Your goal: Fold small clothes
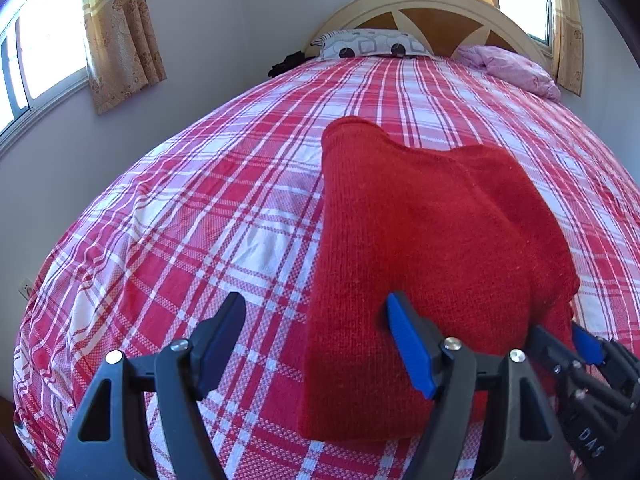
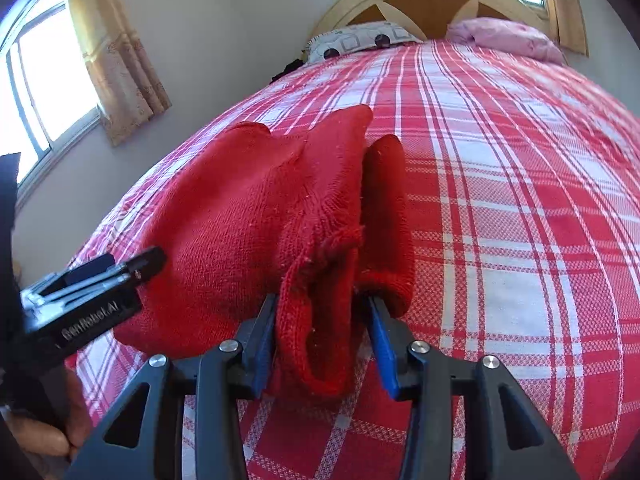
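A red knit garment (image 1: 420,220) lies folded into a long bundle on the red-and-white checked bedspread (image 1: 180,220). My left gripper (image 1: 316,304) stands wide open at its near left edge. One finger is over the bedspread, the other over the knit, and nothing is pinched. The garment's bunched near end (image 2: 248,208) sits between the fingers of my right gripper (image 2: 322,304). The left pad touches the knit and a slim gap shows at the right pad. The right gripper (image 1: 560,332) also shows at the lower right of the left wrist view, and the left gripper (image 2: 128,264) at the left of the right wrist view.
A patterned pillow (image 1: 368,42) and a pink pillow (image 1: 508,66) lie against the arched headboard (image 1: 432,4) at the far end. A wall with a window and curtain (image 1: 120,32) runs along the left side. A hand (image 2: 60,440) holds the left gripper.
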`<state>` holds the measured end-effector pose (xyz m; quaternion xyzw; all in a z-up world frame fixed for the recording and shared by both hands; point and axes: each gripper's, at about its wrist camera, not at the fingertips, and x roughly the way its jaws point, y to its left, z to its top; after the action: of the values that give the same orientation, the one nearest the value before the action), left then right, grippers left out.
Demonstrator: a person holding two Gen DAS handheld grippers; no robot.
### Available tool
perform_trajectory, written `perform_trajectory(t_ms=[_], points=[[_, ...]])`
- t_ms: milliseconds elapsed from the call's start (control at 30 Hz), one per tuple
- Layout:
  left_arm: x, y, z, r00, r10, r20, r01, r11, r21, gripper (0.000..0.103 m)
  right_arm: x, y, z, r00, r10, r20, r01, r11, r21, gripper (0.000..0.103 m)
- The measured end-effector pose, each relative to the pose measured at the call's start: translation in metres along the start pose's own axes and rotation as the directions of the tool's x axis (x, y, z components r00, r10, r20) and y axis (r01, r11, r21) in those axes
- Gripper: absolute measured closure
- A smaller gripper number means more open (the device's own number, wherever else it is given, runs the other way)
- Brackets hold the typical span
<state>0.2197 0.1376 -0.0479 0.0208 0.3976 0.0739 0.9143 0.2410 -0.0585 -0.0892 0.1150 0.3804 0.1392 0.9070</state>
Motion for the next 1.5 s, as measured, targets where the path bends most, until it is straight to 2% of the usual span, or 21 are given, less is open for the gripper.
perform_trajectory(t_ms=[67,133,267,300,367,467,500,533,567,700,800,833,900,933,967,1033,1067,1200,1300,1400,1500], points=[[-0.006,-0.001,-0.002,1.0,0.0,0.001,0.0,1.0,0.012,0.027,-0.005,-0.004,-0.001,1.0,0.009,-0.014,-0.009,1.0,0.024,0.057],[-0.014,-0.001,-0.008,1.0,0.003,0.002,-0.003,1.0,0.022,0.022,-0.017,-0.005,-0.005,1.0,0.018,0.003,-0.018,0.999,0.047,0.057],[-0.031,0.009,-0.024,1.0,-0.022,0.012,0.023,1.0,-0.015,0.019,-0.058,0.001,-0.017,0.994,0.012,0.111,-0.016,0.999,0.041,0.056],[-0.037,0.012,-0.028,0.999,-0.027,0.023,0.027,0.999,-0.027,0.018,-0.071,0.004,-0.021,0.989,0.002,0.151,-0.007,0.999,0.032,0.054],[-0.049,0.015,-0.034,0.999,-0.027,0.041,0.029,0.999,-0.041,0.014,-0.094,0.01,-0.025,0.974,-0.007,0.226,0.002,1.0,0.02,0.038],[-0.074,0.02,-0.041,0.995,-0.029,0.091,0.033,0.998,-0.05,0.009,-0.138,0.02,-0.027,0.924,-0.036,0.381,0.038,0.999,0.004,0.025],[-0.082,0.021,-0.042,0.994,-0.023,0.108,0.028,0.998,-0.054,0.002,-0.151,0.024,-0.028,0.904,-0.046,0.424,0.053,0.999,-0.003,0.022],[-0.089,0.022,-0.042,0.992,-0.017,0.124,0.024,0.998,-0.058,0.0,-0.162,0.029,-0.027,0.888,-0.053,0.456,0.064,0.998,-0.009,0.015],[-0.1,0.023,-0.044,0.988,-0.014,0.154,0.024,0.998,-0.061,0.0,-0.171,0.032,-0.027,0.876,-0.055,0.479,0.07,0.997,-0.013,0.013],[-0.133,0.026,-0.05,0.972,0.002,0.236,0.01,0.999,-0.05,0.0,-0.206,0.047,-0.035,0.83,-0.066,0.554,0.106,0.994,-0.04,0.012],[-0.148,0.028,-0.053,0.972,0.009,0.235,0.002,0.999,-0.045,0.0,-0.225,0.061,-0.045,0.792,-0.109,0.6,0.184,0.981,-0.065,0.012],[-0.152,0.029,-0.055,0.971,0.015,0.237,-0.005,0.999,-0.046,0.0,-0.231,0.065,-0.049,0.773,-0.137,0.62,0.224,0.972,-0.065,0.012],[-0.164,0.031,-0.059,0.962,0.03,0.27,-0.018,0.999,-0.044,0.0,-0.245,0.072,-0.06,0.709,-0.197,0.677,0.303,0.952,-0.041,0.012],[-0.17,0.03,-0.061,0.958,0.033,0.285,-0.022,0.999,-0.042,0.0,-0.255,0.076,-0.067,0.657,-0.225,0.72,0.345,0.938,-0.022,0.012],[-0.177,0.03,-0.062,0.952,0.039,0.305,-0.028,0.999,-0.041,0.0,-0.26,0.079,-0.07,0.627,-0.239,0.741,0.37,0.929,-0.013,0.01],[-0.187,0.031,-0.063,0.945,0.041,0.325,-0.031,0.999,-0.036,0.0,-0.27,0.084,-0.073,0.581,-0.266,0.769,0.411,0.912,0.004,0.008],[-0.191,0.031,-0.064,0.943,0.043,0.331,-0.033,0.999,-0.035,0.0,-0.275,0.087,-0.073,0.568,-0.268,0.778,0.418,0.908,0.007,0.008],[-0.211,0.035,-0.065,0.93,0.054,0.364,-0.042,0.998,-0.042,0.0,-0.301,0.098,-0.068,0.557,-0.242,0.794,0.392,0.92,0.005,0.008],[-0.223,0.041,-0.064,0.931,0.028,0.364,-0.007,0.998,-0.058,0.0,-0.32,0.109,-0.063,0.573,-0.212,0.792,0.352,0.936,-0.004,0.006],[-0.228,0.047,-0.066,0.93,0.012,0.367,0.018,0.997,-0.077,0.0,-0.318,0.114,-0.058,0.625,-0.19,0.757,0.316,0.948,-0.023,0.004],[-0.226,0.047,-0.067,0.935,0.022,0.354,0.008,0.996,-0.085,0.0,-0.295,0.11,-0.062,0.701,-0.168,0.693,0.266,0.963,-0.036,0.004]])
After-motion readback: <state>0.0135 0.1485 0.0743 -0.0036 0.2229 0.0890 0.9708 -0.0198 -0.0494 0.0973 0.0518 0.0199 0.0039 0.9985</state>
